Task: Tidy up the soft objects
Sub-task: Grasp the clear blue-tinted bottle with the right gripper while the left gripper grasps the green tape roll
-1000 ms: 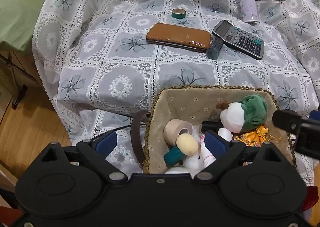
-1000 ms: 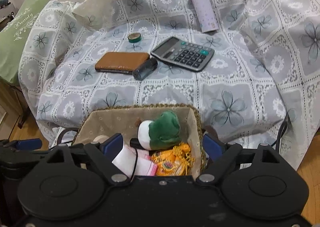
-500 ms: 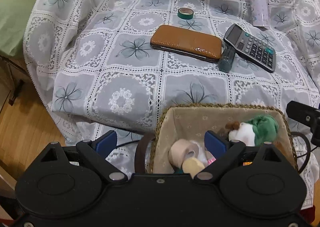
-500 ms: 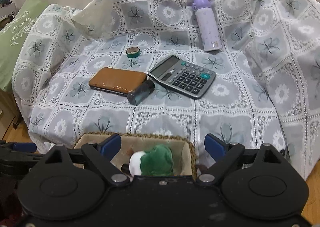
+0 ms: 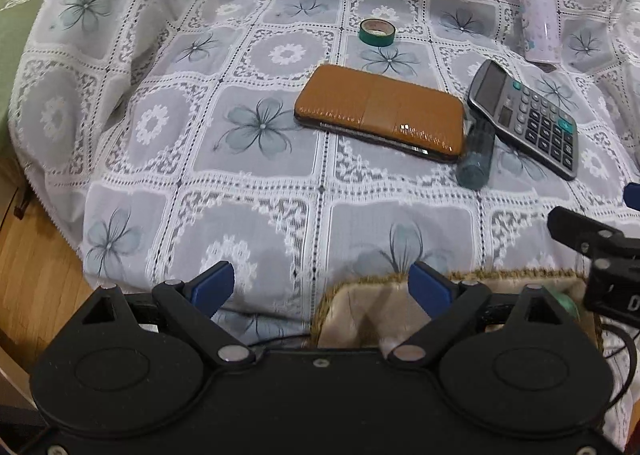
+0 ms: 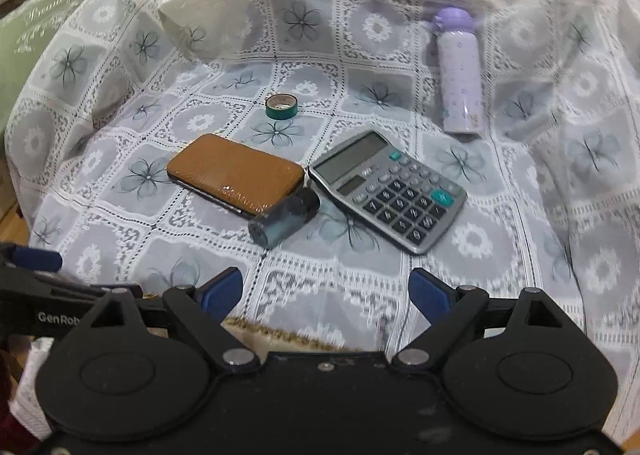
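- Both cameras have slid away from the basket since a second ago: in the left wrist view the basket [image 5: 448, 307], which filled the near middle with its toys on show, is down to a woven rim and cloth lining at the near edge.
- Left wrist view: my left gripper [image 5: 322, 287] stands with its jaws wide apart and nothing between them; its right finger sits over the basket's far rim. A sliver of the green plush [image 5: 566, 301] peeps out at the near right, beside the black body of the right gripper [image 5: 592, 251].
- Farther off on the lace cloth [image 5: 256, 191] lie a brown wallet [image 5: 380, 111], calculator [image 5: 528, 119], dark vial [image 5: 476, 155], tape roll [image 5: 377, 32] and lilac bottle [image 5: 536, 11].
- Right wrist view: the right gripper's jaws have just been opening a little and hold nothing; only a strip of basket rim shows just below them.
- I judge the soft things are already gathered in the basket. To finish well, I would keep both grippers clear of the rim and handles and avoid nudging the hard items.
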Demonstrator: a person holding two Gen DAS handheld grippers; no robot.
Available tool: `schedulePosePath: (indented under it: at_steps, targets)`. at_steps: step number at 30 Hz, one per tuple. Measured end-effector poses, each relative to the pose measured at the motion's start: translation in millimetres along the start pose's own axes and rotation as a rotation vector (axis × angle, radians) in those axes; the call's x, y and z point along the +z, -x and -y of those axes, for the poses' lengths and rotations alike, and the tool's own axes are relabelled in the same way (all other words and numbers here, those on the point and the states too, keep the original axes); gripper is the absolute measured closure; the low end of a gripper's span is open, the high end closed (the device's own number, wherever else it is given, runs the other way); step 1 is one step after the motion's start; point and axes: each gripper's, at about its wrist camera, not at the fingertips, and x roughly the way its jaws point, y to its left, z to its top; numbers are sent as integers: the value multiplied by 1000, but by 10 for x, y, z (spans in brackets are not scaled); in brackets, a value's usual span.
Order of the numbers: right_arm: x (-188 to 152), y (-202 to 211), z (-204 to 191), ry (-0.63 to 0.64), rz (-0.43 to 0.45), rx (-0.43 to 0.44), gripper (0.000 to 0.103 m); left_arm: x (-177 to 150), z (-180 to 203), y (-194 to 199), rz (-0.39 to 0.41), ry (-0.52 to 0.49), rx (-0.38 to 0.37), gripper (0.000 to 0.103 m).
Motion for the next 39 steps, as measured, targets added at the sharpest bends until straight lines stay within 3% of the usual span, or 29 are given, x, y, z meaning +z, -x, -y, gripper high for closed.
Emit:
schedulePosePath:
  at_steps: [9,28,33,37,39]
  targets:
    - [192,-529,-41,114,-44,-2,17,262,-27,-267,-19,8,3,12]
    - [399,-1119,-223,266,-42,135,19,665,-156,-530,-22,20,4,12]
    - [424,-1214,-211,289,-36,180,20,878,-186,-592,-4,18,-5,12]
    - [433,-1274,-158,257,-53,208,31,1066,-172,-693,6,9,-4,12]
    - [426,-1272,-124,222,-57,215,31,1156,-145,-739,17,2,-4,12]
